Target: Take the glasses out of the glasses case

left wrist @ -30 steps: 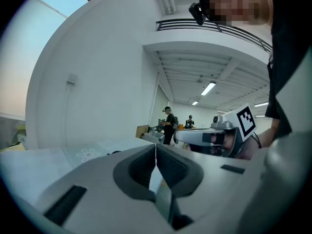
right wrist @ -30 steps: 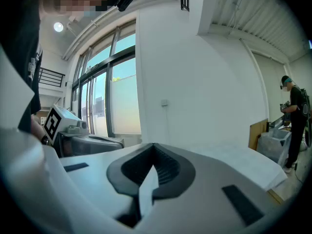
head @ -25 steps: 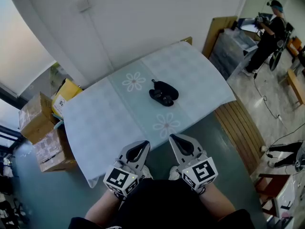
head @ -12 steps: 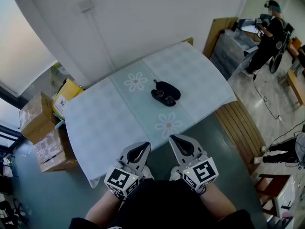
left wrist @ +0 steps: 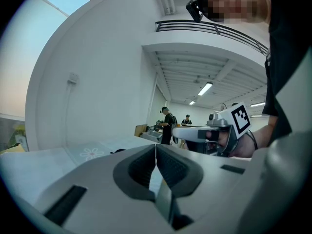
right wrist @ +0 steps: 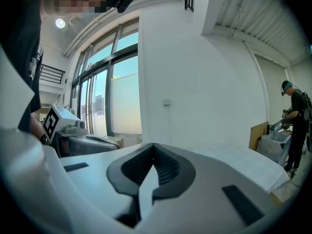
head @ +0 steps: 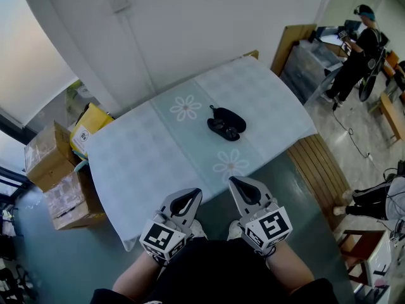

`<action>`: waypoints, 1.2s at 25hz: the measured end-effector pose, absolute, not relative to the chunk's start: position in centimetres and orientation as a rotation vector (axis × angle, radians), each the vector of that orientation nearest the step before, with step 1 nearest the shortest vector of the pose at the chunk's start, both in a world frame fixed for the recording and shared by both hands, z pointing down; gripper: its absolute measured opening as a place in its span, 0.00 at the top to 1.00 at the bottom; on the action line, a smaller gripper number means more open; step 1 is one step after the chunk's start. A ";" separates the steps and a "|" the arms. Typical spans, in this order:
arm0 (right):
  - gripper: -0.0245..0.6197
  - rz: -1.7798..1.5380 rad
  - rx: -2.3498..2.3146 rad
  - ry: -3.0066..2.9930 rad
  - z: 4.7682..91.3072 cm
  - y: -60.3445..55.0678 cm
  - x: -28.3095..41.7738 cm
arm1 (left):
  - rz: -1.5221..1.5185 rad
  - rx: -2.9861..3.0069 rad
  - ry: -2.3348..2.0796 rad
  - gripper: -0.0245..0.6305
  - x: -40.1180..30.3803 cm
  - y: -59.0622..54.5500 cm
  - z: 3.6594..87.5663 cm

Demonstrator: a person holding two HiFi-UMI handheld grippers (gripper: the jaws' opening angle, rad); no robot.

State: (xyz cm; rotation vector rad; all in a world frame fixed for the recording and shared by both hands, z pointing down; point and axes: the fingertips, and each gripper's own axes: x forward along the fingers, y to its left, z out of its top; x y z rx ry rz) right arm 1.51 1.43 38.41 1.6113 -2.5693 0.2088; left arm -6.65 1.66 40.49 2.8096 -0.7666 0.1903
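- Head view: the black glasses case (head: 226,123) lies near the middle of the tabletop (head: 145,163), at about 12 o'clock from both claws. The left claw (head: 192,194) and right claw (head: 235,182) hang side by side off the near edge, close to the person's body and well apart from the case.
- Left gripper view: the left claw (left wrist: 155,145) is closed, its tips touching with nothing between them.
- Right gripper view: the right claw (right wrist: 153,145) is likewise closed tip to tip and empty.
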 end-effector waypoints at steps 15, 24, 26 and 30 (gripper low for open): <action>0.93 0.208 1.702 -2.457 39.7 -2.1 -1.8 | 0.171 2.854 -0.653 0.92 -11.1 -0.9 40.6; 0.93 0.205 1.719 -2.412 40.0 -3.2 -1.4 | 0.144 2.876 -0.646 0.92 -11.9 -1.5 40.0; 0.93 0.203 1.719 -2.408 40.1 -3.6 -1.1 | 0.140 2.875 -0.656 0.92 -11.8 -1.6 40.0; 0.93 0.198 1.700 -2.409 40.4 -4.5 -0.2 | 0.139 2.861 -0.690 0.92 -11.4 -2.0 40.2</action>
